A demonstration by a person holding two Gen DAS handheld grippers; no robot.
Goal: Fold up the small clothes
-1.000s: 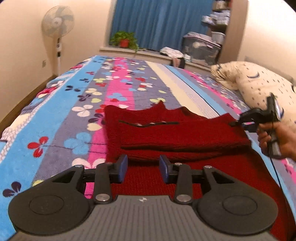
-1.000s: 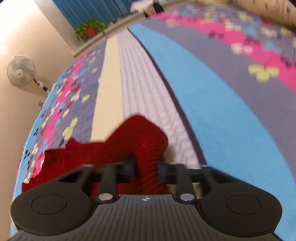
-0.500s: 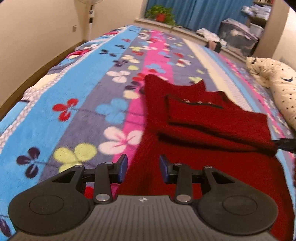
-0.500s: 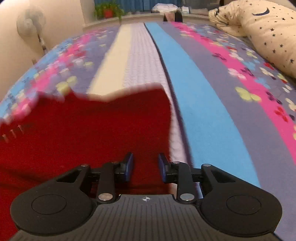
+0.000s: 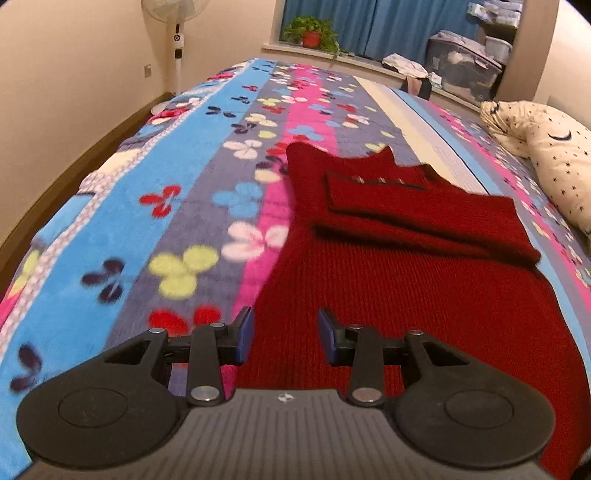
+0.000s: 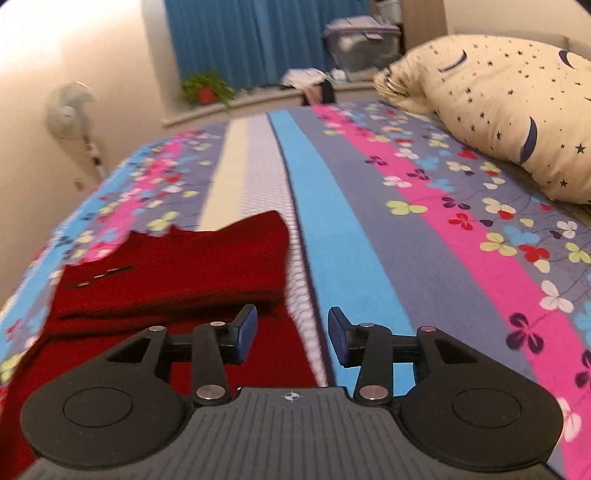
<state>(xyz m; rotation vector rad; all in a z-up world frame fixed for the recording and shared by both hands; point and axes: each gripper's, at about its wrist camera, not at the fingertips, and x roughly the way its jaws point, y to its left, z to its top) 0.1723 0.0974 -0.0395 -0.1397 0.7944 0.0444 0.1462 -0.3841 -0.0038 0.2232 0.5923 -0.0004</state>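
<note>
Two views look forward along hand-held grippers over a bed covered in a striped, flower-print blanket point(image 5: 192, 177).

Nearest in the left wrist view, the left hand-held gripper point(image 5: 285, 335) has its blue-padded fingers apart with nothing between them. It hovers over the near part of a dark red knitted sweater point(image 5: 399, 280), close to the garment's left edge. The sweater lies flat on the blanket, its lower body spreading toward the camera. Farther up, its sleeves are folded across the chest in layers, and a short row of small metal fasteners shows near the neckline.

In the right wrist view, the right hand-held gripper point(image 6: 291, 332) is empty and its jaws are opening. It sits over the blanket's pale and blue stripes, just beside the sweater's right edge, with the folded sleeves to the left of it.

Farther off on the right of the bed rests a cream pillow point(image 6: 491, 99) printed with stars and moons. Beyond the bed are a standing fan point(image 5: 173, 22), a potted plant point(image 5: 312, 31) on a ledge, blue curtains point(image 5: 399, 22) and plastic storage boxes point(image 5: 465, 62).
</note>
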